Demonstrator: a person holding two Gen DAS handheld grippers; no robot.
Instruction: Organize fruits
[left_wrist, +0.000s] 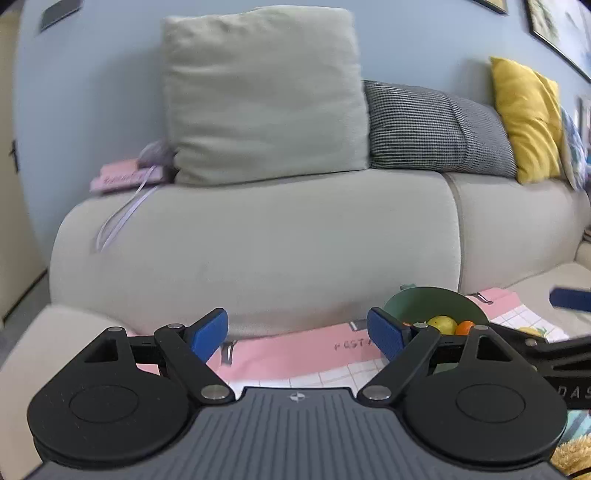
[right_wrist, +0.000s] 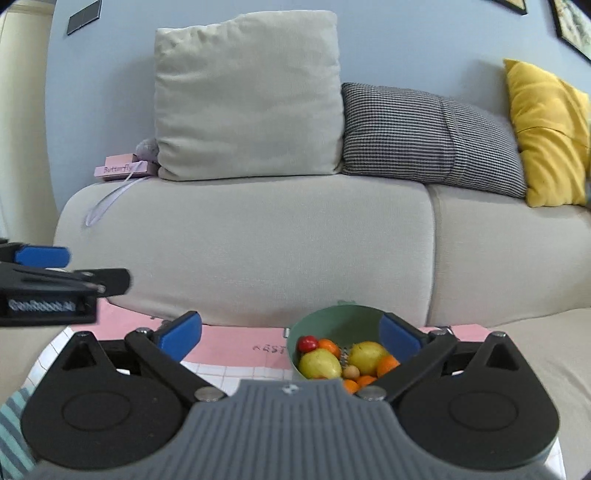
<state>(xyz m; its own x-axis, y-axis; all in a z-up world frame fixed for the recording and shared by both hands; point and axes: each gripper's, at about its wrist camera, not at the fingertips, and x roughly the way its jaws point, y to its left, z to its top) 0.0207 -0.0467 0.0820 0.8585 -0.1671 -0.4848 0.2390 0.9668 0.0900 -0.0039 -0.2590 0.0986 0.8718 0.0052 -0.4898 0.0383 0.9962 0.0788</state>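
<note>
A green bowl (right_wrist: 334, 319) sits on a pink cloth (right_wrist: 236, 341) in front of a sofa. It holds two yellow-green fruits (right_wrist: 319, 363), several oranges (right_wrist: 388, 365), a red fruit (right_wrist: 307, 343) and a small tan one (right_wrist: 351, 372). My right gripper (right_wrist: 290, 338) is open and empty, just before the bowl, its right pad by the bowl's right side. In the left wrist view the bowl (left_wrist: 436, 304) is at the right, with a yellow fruit (left_wrist: 442, 324) showing. My left gripper (left_wrist: 297, 334) is open and empty, left of the bowl.
A beige sofa (right_wrist: 258, 240) fills the background with a beige cushion (right_wrist: 243, 96), a checked cushion (right_wrist: 424, 136) and a yellow cushion (right_wrist: 550, 133). A pink box (right_wrist: 122, 169) with a ribbon lies on the sofa back. The left gripper's body (right_wrist: 48, 291) shows at the left.
</note>
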